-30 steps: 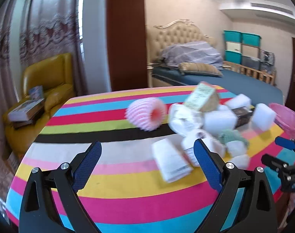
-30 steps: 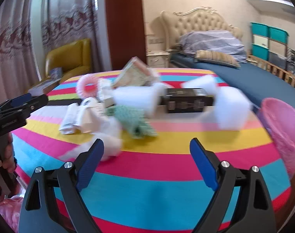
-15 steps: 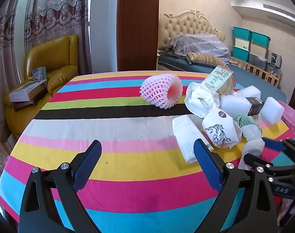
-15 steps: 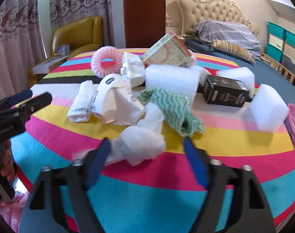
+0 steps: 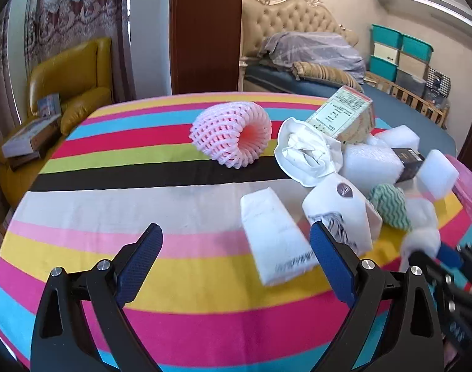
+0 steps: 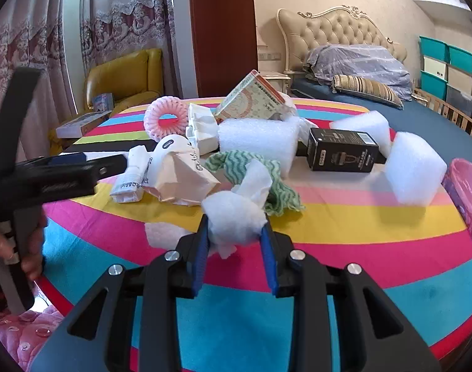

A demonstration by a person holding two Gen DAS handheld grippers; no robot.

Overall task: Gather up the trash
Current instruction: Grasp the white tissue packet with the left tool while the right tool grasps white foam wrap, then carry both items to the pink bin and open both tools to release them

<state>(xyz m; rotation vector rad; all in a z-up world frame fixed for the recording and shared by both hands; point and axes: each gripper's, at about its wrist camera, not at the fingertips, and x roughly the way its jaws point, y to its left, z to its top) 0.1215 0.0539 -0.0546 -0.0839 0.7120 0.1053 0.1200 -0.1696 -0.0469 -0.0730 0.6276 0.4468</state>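
**First piece of trash gripped at the near edge of the pile**

A crumpled white tissue wad point(image 6: 234, 220) is pinched between the blue pads of the right claw point(image 6: 235, 241), whose jaws have just been closing and now press on the wad from both sides. The wad sits at the near edge of the litter pile, low over the striped cloth of the round counter point(image 6: 360, 226); whether it is lifted clear cannot be told. No clear long axis is offered by the wad, which is roughly ball-shaped; a loose twisted tail is seen rising up and away from the claw toward the green-and-white wavy cloth rag point(image 6: 254, 170), which it touches or overlaps.

The pick-up step is judged to be in hand, with nearly all of the collecting left. A lift is called for next, with the tail drawn free of the rag, then a carry to the right toward the pink mesh bin point(image 6: 467, 192) at the counter's edge.

The left claw point(image 5: 236, 265) is held wide open and empty, low over the counter, with a flat white folded paper packet point(image 5: 274, 241) just beside its right-hand pad. The packet's long axis is seen running from near to far, slightly tilted left at the far end. Beyond it lie a crumpled white paper bag with a dark round logo point(image 5: 341, 214), a pink foam fruit net point(image 5: 231, 138) and white foam blocks point(image 5: 372, 166).
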